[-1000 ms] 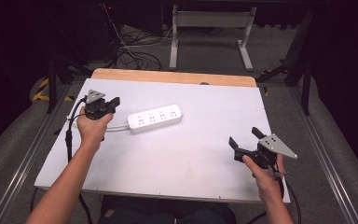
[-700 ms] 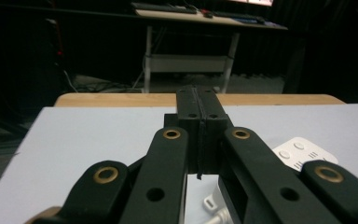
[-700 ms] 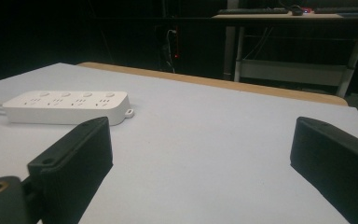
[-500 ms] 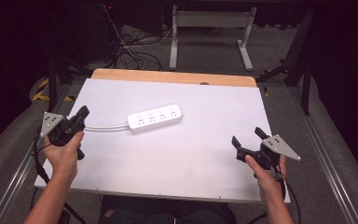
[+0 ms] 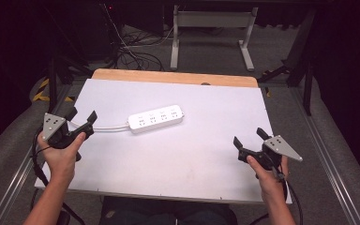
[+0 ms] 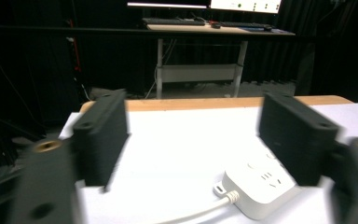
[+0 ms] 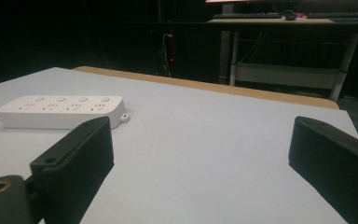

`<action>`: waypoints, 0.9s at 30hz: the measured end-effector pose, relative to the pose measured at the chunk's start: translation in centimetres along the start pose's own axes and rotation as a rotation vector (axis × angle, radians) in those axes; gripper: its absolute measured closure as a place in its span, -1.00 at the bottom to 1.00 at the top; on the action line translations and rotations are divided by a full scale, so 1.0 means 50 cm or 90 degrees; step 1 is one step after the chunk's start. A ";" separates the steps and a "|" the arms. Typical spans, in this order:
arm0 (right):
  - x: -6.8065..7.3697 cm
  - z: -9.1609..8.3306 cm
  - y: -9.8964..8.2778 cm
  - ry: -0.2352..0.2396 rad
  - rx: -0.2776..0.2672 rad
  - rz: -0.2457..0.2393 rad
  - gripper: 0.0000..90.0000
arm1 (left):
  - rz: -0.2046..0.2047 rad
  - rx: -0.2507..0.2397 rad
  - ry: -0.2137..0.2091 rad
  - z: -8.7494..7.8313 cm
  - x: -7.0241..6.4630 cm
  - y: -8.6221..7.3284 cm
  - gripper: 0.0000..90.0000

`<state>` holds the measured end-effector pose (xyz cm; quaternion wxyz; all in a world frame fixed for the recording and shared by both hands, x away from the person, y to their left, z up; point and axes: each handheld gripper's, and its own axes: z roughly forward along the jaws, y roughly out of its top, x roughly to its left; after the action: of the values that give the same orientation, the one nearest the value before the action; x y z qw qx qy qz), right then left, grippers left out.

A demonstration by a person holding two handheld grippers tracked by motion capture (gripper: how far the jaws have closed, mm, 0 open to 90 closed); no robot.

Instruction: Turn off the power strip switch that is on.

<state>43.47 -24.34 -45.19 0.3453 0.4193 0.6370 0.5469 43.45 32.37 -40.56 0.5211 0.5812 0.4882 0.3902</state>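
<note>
**Power strip alone mid-table, both grippers spread and empty**

A white power strip (image 5: 155, 119) lies flat near the centre of the white table (image 5: 192, 159), its cord (image 5: 108, 127) running toward 9 o'clock. The left gripper (image 5: 81, 116) sits at the 9 o'clock edge, jaws wide apart, holding nothing, close by the cord. The right gripper (image 5: 250, 137) hovers near 4 o'clock, jaws likewise parted and bare, well apart from the strip. Beyond 12 o'clock stand a desk frame (image 5: 211, 28) and tangled floor cables (image 5: 136, 56). Bare tabletop lies between each gripper and the strip.
</note>
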 end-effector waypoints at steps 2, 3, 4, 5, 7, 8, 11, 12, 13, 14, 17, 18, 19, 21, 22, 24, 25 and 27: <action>0.000 -0.001 0.001 -0.001 -0.002 0.000 -0.85 | -0.004 0.002 0.000 0.001 0.002 -0.003 -0.63; 0.000 -0.002 0.001 -0.001 -0.002 0.001 -0.85 | -0.004 0.007 0.002 0.002 0.003 -0.004 -0.67; -0.001 -0.002 0.001 -0.001 -0.003 0.001 -0.85 | -0.004 0.011 0.002 0.003 0.004 -0.005 -0.73; -0.001 -0.002 0.001 0.000 -0.003 0.001 -0.85 | -0.002 0.015 0.000 0.004 0.004 -0.006 -0.78; -0.002 -0.001 0.001 0.001 -0.004 0.001 -0.85 | 0.003 0.020 -0.007 0.005 0.004 -0.007 -0.81; -0.002 -0.001 0.002 0.001 -0.005 0.001 -0.85 | 0.004 0.019 -0.009 0.005 0.004 -0.008 -0.81; -0.001 -0.001 0.002 0.001 -0.005 0.001 -0.85 | 0.007 0.020 -0.013 0.004 0.003 -0.008 -0.83; -0.001 -0.001 0.002 0.001 -0.005 0.001 -0.85 | 0.006 0.020 -0.014 0.004 0.003 -0.009 -0.83; -0.001 -0.001 0.002 0.001 -0.005 0.001 -0.85 | 0.006 0.020 -0.016 0.004 0.003 -0.009 -0.84; -0.001 -0.001 0.002 0.001 -0.005 0.000 -0.85 | 0.006 0.021 -0.016 0.004 0.003 -0.010 -0.85; 0.000 -0.001 0.002 0.001 -0.004 0.000 -0.85 | 0.004 0.022 -0.019 0.004 0.002 -0.011 -0.87; 0.000 -0.001 0.002 0.001 -0.004 -0.001 -0.85 | 0.006 0.024 -0.019 0.005 0.002 -0.011 -0.88; 0.000 -0.001 0.002 0.001 -0.004 -0.001 -0.85 | 0.009 0.026 -0.019 0.006 0.001 -0.012 -0.88; 0.000 -0.002 0.002 0.002 -0.004 -0.001 -0.85 | 0.012 0.030 -0.023 0.008 -0.001 -0.014 -0.89; 0.000 -0.003 0.003 0.002 -0.005 0.000 -0.85 | 0.015 0.032 -0.023 0.009 -0.002 -0.014 -0.90; 0.000 -0.003 0.003 0.002 -0.005 -0.001 -0.85 | 0.021 0.033 -0.028 0.009 -0.004 -0.016 -0.90; 0.001 -0.002 0.003 0.001 -0.003 -0.003 -0.85 | 0.021 0.033 -0.029 0.009 -0.004 -0.015 -0.91; 0.002 -0.001 0.002 0.001 -0.001 -0.005 -0.85 | 0.019 0.032 -0.031 0.009 -0.005 -0.015 -0.91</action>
<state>43.38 -24.30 -45.10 0.3472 0.4159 0.6388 0.5463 43.71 32.02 -41.35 0.5120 0.6107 0.4765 0.3712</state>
